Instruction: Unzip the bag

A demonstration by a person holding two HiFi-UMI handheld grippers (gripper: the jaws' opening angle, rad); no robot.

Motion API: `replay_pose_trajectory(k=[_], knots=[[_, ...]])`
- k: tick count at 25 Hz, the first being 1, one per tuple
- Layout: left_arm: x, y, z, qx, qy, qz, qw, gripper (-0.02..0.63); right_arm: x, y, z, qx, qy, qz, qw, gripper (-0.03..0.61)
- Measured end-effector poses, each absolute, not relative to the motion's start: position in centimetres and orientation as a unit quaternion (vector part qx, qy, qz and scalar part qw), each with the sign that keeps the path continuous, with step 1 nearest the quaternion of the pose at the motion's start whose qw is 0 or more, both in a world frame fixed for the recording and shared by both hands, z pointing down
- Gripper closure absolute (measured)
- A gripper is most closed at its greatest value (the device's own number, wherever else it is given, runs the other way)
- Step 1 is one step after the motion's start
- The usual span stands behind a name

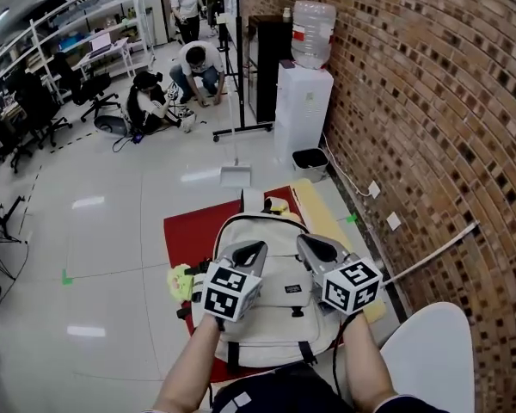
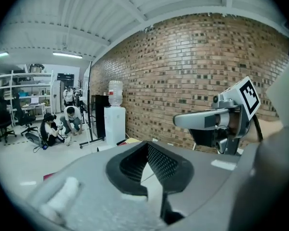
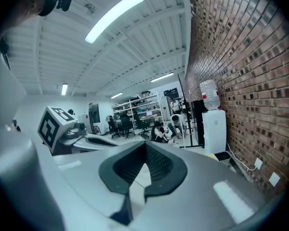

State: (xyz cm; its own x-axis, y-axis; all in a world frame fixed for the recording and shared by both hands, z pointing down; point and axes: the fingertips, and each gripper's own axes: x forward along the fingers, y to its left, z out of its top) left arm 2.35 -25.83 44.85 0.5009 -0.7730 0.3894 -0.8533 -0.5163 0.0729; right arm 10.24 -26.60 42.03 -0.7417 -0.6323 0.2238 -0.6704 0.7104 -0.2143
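A cream backpack [image 1: 271,231] lies flat on a red mat [image 1: 187,231] on the floor, with a dark zipper line running round its upper edge. Both grippers hover above the bag's middle, side by side and pointing away from me. My left gripper [image 1: 246,250] has its jaws closed together with nothing between them. My right gripper [image 1: 316,244] is likewise shut and empty. Both gripper views look out level across the room, and neither shows the bag. The left gripper view shows the right gripper [image 2: 216,121] beside it, and the right gripper view shows the left gripper [image 3: 72,131].
A brick wall [image 1: 430,127] runs along the right, with a water dispenser [image 1: 303,110] against it. A yellow cloth [image 1: 181,280] lies at the mat's left edge. A white round seat [image 1: 430,351] is at the lower right. People [image 1: 198,67] crouch on the floor far back.
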Motion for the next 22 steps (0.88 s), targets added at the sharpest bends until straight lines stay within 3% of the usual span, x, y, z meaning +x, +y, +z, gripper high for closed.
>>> replay_pose_trajectory(k=[4, 22], knots=[[1.9, -23.4, 43.4, 0.862, -0.472, 0.124, 0.136, 0.611, 8.1, -24.1, 41.0, 0.338, -0.930, 0.138, 0.041, 0.574], [2.2, -18.2, 42.0, 0.878, -0.451, 0.101, 0.126, 0.611, 5.3, -17.9, 40.8, 0.323, -0.937, 0.116, 0.063, 0.573]])
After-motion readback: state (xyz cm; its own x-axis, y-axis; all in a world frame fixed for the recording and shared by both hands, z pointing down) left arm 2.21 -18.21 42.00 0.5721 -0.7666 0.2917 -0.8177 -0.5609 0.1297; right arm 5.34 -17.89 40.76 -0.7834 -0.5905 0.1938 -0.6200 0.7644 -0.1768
